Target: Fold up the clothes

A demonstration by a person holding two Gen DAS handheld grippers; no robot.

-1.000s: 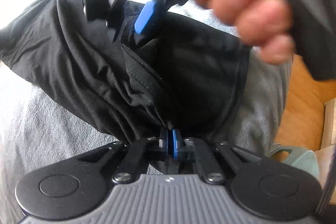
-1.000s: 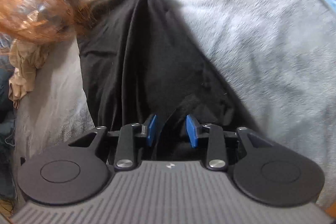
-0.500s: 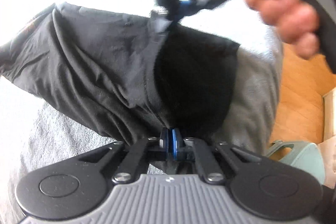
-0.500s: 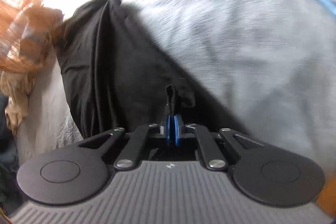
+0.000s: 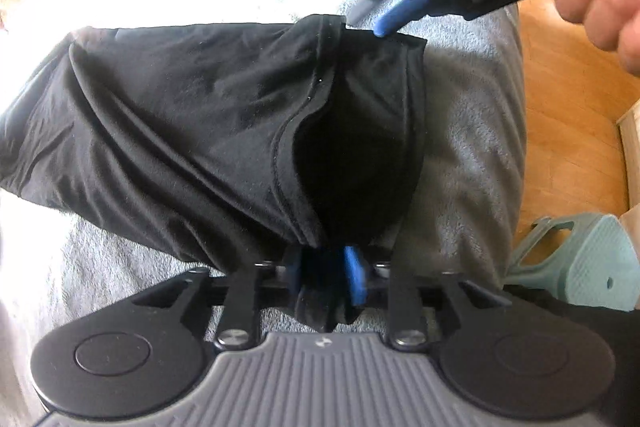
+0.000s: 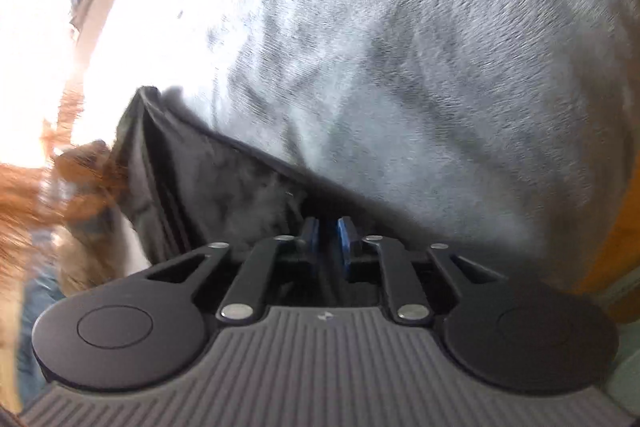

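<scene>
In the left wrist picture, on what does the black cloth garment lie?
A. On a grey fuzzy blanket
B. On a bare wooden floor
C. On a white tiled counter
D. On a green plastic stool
A: the black cloth garment is spread on the grey fuzzy blanket; the wooden floor and green plastic stool lie off to the side.

A home — grey blanket (image 5: 472, 147), wooden floor (image 5: 568, 99), plastic stool (image 5: 580, 263).
</scene>
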